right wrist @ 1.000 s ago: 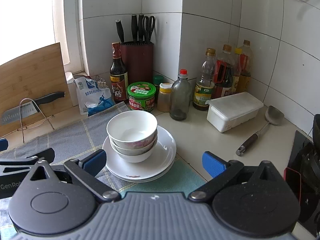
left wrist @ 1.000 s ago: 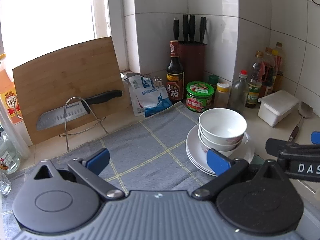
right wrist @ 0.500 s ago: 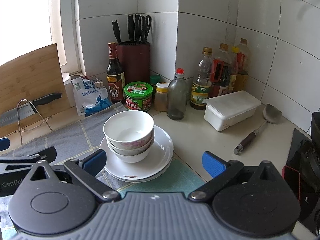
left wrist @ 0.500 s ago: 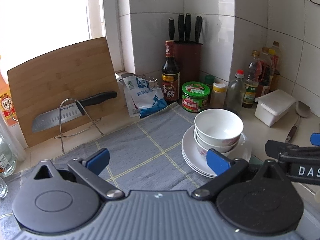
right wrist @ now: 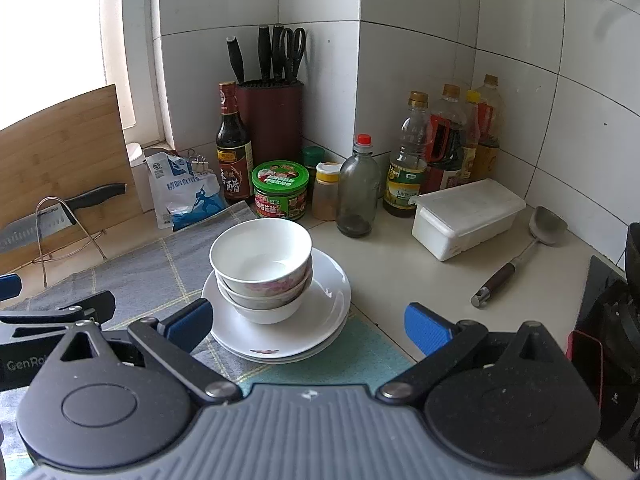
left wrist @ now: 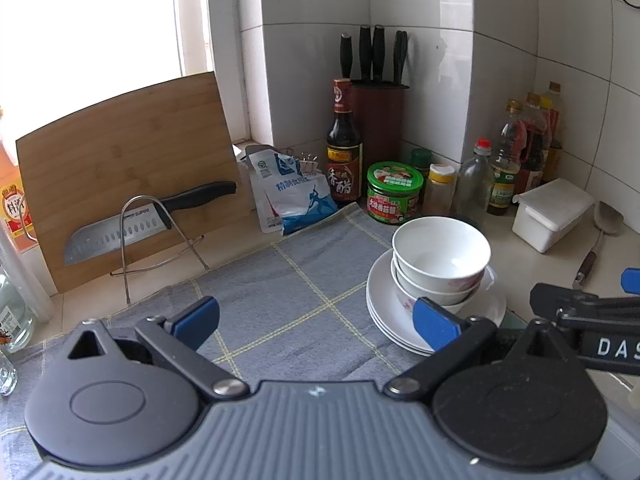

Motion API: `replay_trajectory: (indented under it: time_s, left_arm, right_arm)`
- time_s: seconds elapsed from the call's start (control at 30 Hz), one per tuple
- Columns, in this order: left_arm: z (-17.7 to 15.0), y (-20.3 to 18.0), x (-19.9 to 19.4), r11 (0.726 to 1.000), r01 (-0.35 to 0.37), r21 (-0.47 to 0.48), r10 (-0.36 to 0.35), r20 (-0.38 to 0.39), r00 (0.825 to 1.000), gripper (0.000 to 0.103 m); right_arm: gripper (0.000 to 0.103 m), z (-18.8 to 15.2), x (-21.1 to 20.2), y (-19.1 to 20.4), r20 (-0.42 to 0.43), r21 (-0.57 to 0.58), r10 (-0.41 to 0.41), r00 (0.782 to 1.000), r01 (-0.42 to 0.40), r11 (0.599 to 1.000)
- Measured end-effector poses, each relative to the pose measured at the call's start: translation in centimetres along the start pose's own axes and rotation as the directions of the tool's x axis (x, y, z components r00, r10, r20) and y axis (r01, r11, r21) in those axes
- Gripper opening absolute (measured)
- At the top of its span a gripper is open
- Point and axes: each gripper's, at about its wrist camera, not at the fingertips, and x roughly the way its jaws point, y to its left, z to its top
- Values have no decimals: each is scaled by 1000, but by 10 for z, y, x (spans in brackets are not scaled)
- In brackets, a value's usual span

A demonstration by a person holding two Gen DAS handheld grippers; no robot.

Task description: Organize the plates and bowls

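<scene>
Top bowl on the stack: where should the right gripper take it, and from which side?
Grip the top bowl by its rim, one finger inside, one outside. Come from above on the near right side: it sits nested upright, so only the rim is exposed, and the open right gripper is already nearest there.

three white bowls (right wrist: 262, 268) sit nested upright, the top one empty with a faint pink pattern on its outside. they rest on a stack of white plates (right wrist: 320, 320), off-centre toward its left, on the grey checked cloth (left wrist: 280, 292).
</scene>
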Motion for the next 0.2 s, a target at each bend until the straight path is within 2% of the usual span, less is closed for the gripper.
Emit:
replay_trajectory:
  time_s: [0.2]
  left_arm:
    - [0,-1,1,1000,6,-4,-6,-4,1000,102]
  right_arm:
    - [103,0,0,1,2,0,-6,1000,6,1000]
